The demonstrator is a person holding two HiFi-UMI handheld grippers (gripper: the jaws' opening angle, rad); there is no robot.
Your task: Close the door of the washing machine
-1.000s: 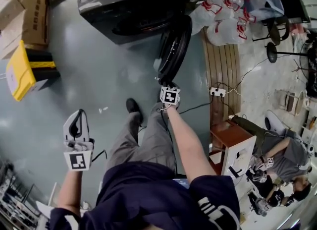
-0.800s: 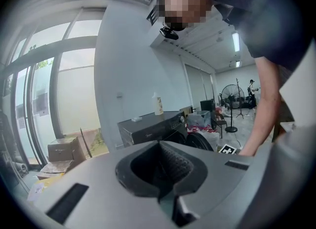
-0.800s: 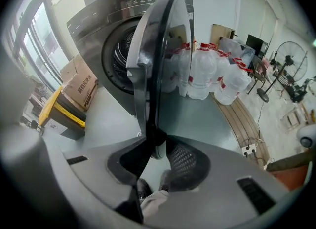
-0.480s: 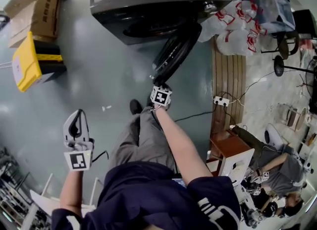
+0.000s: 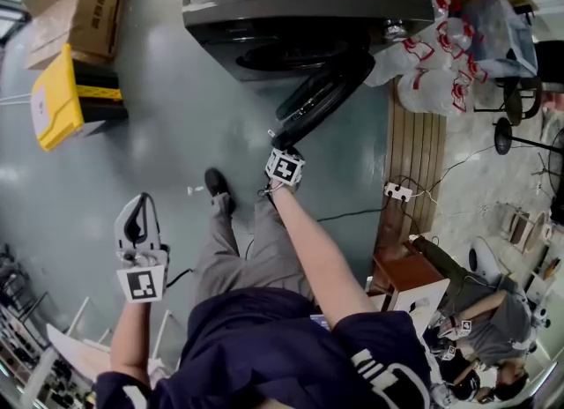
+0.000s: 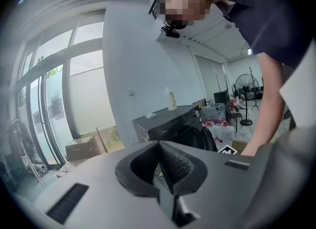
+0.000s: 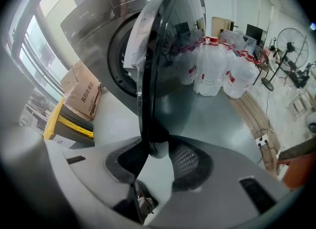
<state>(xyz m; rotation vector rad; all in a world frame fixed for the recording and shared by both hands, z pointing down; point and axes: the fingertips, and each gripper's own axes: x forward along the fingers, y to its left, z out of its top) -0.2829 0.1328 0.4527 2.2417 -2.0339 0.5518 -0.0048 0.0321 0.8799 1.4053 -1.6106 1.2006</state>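
Note:
The dark washing machine point(image 5: 300, 2) stands at the top of the head view, its round door point(image 5: 322, 99) half swung out toward me. My right gripper point(image 5: 280, 147) is at the door's free edge. In the right gripper view the door's rim point(image 7: 158, 65) sits between the jaws of the right gripper point(image 7: 155, 161), which have just been opening; the pads do not look pressed on it. My left gripper point(image 5: 137, 209) hangs far to the left over bare floor, shut and holding nothing. The left gripper view shows the left gripper point(image 6: 159, 164) and the machine point(image 6: 168, 124) beyond it.
Cardboard boxes point(image 5: 79, 2) and a yellow-black case point(image 5: 70, 103) lie left of the machine. Bagged water bottles point(image 5: 441, 55) stand at its right, by a wooden strip point(image 5: 410, 160) with a power strip point(image 5: 398, 191). A seated person point(image 5: 485, 337) is at lower right.
The door has swung partway toward the machine's front, and my right gripper has gone with its edge, leftward in the picture. The left gripper has hardly shifted.

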